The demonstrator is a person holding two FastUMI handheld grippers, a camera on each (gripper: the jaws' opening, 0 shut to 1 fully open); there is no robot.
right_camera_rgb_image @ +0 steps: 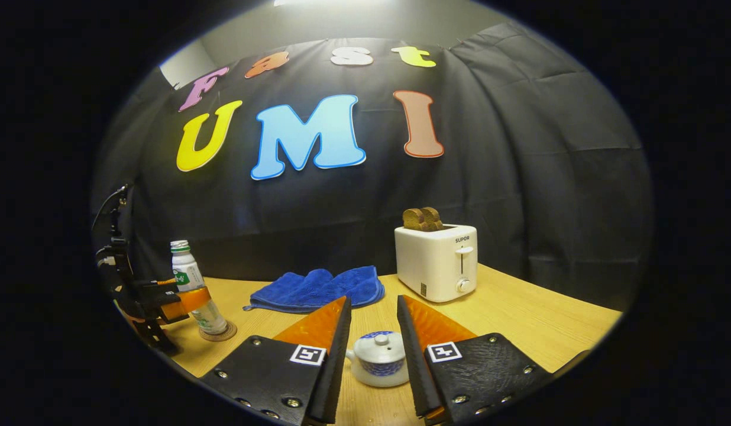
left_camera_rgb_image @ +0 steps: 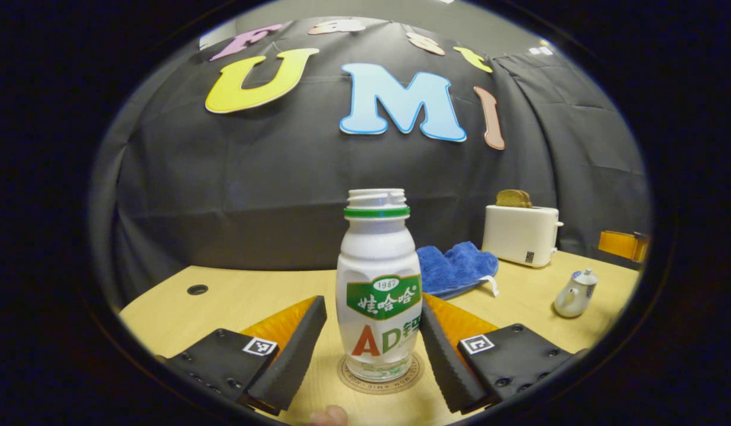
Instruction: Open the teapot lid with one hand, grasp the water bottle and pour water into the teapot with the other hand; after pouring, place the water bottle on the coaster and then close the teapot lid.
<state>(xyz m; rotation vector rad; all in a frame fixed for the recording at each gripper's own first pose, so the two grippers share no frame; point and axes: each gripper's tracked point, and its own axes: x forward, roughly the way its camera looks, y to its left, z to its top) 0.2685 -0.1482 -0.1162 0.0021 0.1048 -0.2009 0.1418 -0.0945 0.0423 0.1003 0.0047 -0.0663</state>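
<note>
A white, uncapped water bottle (left_camera_rgb_image: 377,284) with a green neck ring stands upright on a round coaster (left_camera_rgb_image: 380,378). My left gripper (left_camera_rgb_image: 374,307) is open around it, with a clear gap at the left finger and the right finger close to its side. A small white-and-blue teapot (left_camera_rgb_image: 573,294) sits far right. In the right gripper view the teapot (right_camera_rgb_image: 378,358) stands lid on between the fingers of my open right gripper (right_camera_rgb_image: 372,305). At far left are the bottle (right_camera_rgb_image: 191,287), the coaster (right_camera_rgb_image: 219,332) and the left gripper (right_camera_rgb_image: 164,302).
A blue cloth (right_camera_rgb_image: 318,289) lies at the back of the wooden table (right_camera_rgb_image: 519,319). A white toaster (right_camera_rgb_image: 437,260) with bread in it stands to its right. An orange object (left_camera_rgb_image: 623,244) sits at the table's far right edge. A round hole (left_camera_rgb_image: 197,289) marks the table's left.
</note>
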